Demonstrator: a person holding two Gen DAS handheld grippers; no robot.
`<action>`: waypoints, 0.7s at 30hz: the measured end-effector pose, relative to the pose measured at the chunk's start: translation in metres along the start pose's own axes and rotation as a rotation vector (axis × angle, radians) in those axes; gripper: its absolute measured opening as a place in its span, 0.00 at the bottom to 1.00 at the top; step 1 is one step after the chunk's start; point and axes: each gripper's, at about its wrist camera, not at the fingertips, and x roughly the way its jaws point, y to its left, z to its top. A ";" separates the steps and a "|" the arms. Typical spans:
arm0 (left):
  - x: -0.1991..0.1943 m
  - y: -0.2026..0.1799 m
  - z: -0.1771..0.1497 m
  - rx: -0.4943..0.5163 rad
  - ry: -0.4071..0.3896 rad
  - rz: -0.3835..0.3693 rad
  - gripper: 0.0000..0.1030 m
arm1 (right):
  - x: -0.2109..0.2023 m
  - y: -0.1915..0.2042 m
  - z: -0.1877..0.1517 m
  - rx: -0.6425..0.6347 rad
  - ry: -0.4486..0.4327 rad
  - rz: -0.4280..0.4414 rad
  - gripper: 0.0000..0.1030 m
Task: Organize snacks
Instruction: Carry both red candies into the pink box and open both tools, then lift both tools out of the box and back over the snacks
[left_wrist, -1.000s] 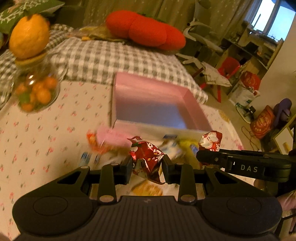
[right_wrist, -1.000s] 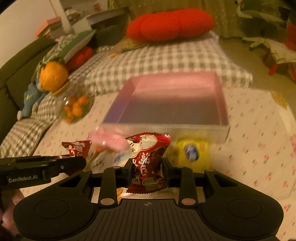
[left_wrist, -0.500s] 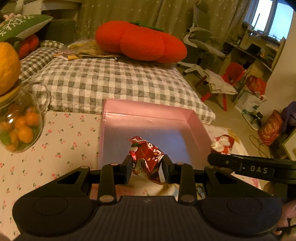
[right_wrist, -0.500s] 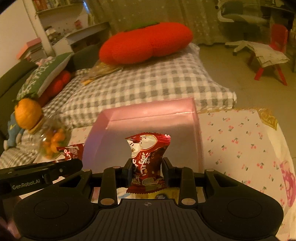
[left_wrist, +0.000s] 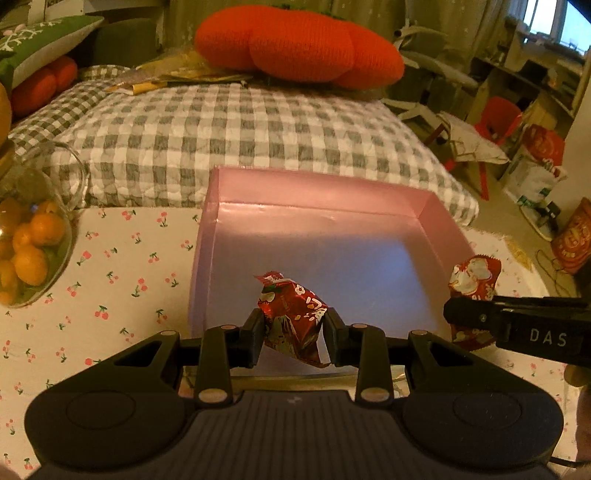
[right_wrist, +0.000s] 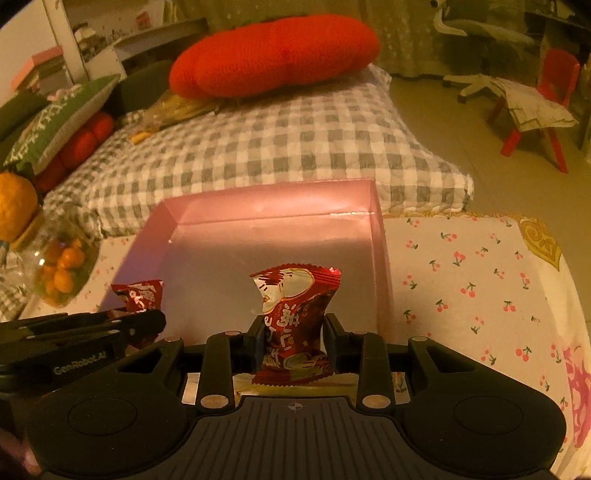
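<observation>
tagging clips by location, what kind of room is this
Most likely a lived-in home room, a bedroom or living room: a checked quilted mattress with a red cushion, a cherry-print tablecloth, and a child's red chair.

Both rigs are chunky matte-black plastic, ribbed in the middle with silver pivot pins; left gripper (left_wrist: 293, 334) says GenRobot.AI on its side, right gripper (right_wrist: 293, 338) says DAS.

the table (left_wrist: 122, 266) wears a white cloth printed with small red cherries. on it sits a shallow, open pink cardboard box (left_wrist: 436, 225), its far wall close to the table's back edge. left of the box stands a clear glass jar of small oranges (left_wrist: 29, 240), apart from it.
</observation>
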 end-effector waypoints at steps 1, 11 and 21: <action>0.002 -0.001 -0.001 0.003 0.005 0.007 0.30 | 0.001 0.001 0.000 -0.006 0.000 -0.004 0.31; 0.005 -0.004 -0.005 0.029 0.020 0.036 0.31 | 0.002 0.004 -0.001 -0.026 0.003 -0.031 0.33; -0.004 -0.007 -0.004 0.048 0.019 0.030 0.56 | -0.013 0.009 -0.001 -0.013 -0.007 -0.021 0.48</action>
